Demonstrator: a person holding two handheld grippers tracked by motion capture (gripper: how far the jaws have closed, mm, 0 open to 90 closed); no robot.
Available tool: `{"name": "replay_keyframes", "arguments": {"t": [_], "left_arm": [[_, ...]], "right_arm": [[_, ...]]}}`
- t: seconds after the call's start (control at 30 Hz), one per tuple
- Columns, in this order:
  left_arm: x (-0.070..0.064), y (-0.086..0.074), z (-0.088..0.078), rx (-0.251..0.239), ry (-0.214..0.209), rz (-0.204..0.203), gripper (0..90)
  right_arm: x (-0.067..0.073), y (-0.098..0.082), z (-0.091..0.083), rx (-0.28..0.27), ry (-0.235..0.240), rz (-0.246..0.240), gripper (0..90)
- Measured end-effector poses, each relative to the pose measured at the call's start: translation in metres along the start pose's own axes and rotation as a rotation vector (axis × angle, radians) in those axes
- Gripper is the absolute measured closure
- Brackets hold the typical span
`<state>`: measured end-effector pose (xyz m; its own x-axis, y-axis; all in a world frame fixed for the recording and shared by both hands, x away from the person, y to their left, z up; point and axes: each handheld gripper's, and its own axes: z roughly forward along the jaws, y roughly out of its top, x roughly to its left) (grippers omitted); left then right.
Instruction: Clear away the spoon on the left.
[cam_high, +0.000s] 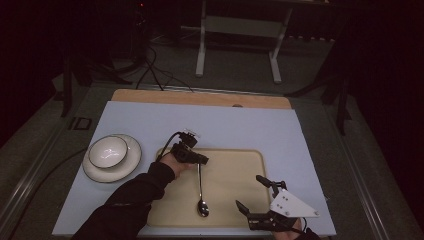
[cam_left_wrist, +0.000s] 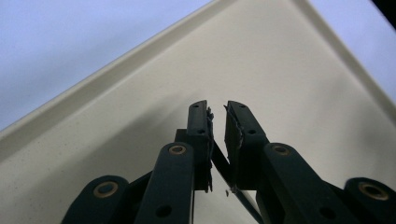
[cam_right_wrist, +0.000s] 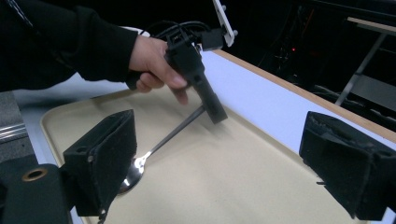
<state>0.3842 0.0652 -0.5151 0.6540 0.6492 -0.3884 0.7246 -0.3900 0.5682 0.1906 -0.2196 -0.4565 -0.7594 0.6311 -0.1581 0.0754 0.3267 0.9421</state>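
Right gripper (cam_high: 252, 192) at the near edge, jaws wide apart with nothing in them, spoon (cam_high: 201, 192) on the cream tray (cam_high: 235, 170) — bowl end down, handle tip pinched in the left gripper (cam_high: 200, 161), white bowl (cam_high: 107, 151) on its plate (cam_high: 131, 162) off to the left of the tabletop (cam_high: 230, 125).

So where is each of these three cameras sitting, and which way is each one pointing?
High view: above the person's side, looking forward and down on the table; shows both sleeves, the left gripper and the right gripper.
Left gripper view: rides the left gripper, looking along its near-shut jaws at the tray; a spoon handle sits between them.
Right gripper view: rides the right gripper, looking across the tray between wide-open jaws at the left hand.
Shared: the high and right gripper views both show the spoon.
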Motion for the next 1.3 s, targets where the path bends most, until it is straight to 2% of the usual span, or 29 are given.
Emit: {"name": "replay_keyframes", "arguments": {"t": [0.2,0.27,0.37,0.4,0.47,0.6,0.63,0.8,0.93,1.03,1.2,1.3], "left_arm": [[-0.003,-0.003,0.008,-0.019,0.061,0.001,80.1],[-0.005,-0.005,0.012,-0.021,0.105,0.012,79.3],[-0.006,-0.006,0.014,-0.021,0.112,0.012,78.2],[-0.008,-0.008,0.016,-0.026,0.147,0.020,77.7],[-0.009,-0.009,0.016,-0.035,0.162,0.019,77.0],[-0.013,-0.010,0.017,-0.047,0.224,0.036,75.4],[-0.013,-0.009,0.017,-0.046,0.233,0.033,72.3],[-0.016,-0.009,0.017,-0.036,0.275,0.045,72.0],[-0.016,-0.009,0.015,-0.037,0.284,0.026,72.0],[-0.017,-0.009,0.013,-0.045,0.277,0.026,67.7],[-0.022,-0.008,0.006,-0.071,0.259,0.017,56.6],[-0.024,-0.007,-0.001,-0.096,0.263,0.006,49.2]], "right_arm": [[0.000,0.000,0.000,0.002,0.004,0.000,11.2],[0.000,0.000,0.001,0.003,0.005,0.000,11.2],[0.000,0.000,0.001,0.003,0.007,0.001,11.2],[0.001,0.000,0.001,0.003,0.007,0.000,11.2],[0.001,0.000,0.001,0.003,0.007,0.000,11.2],[0.001,0.000,0.001,0.003,0.010,0.001,11.2],[0.001,0.000,0.001,0.004,0.010,0.000,11.2],[0.001,0.000,0.001,0.005,0.012,-0.002,11.2],[0.001,0.000,0.001,0.006,0.012,-0.002,11.2],[0.001,0.000,0.001,0.005,0.012,-0.001,11.2],[0.000,0.000,0.001,0.006,0.007,0.002,11.2],[0.000,0.000,0.001,0.007,0.001,0.002,11.2]]}}
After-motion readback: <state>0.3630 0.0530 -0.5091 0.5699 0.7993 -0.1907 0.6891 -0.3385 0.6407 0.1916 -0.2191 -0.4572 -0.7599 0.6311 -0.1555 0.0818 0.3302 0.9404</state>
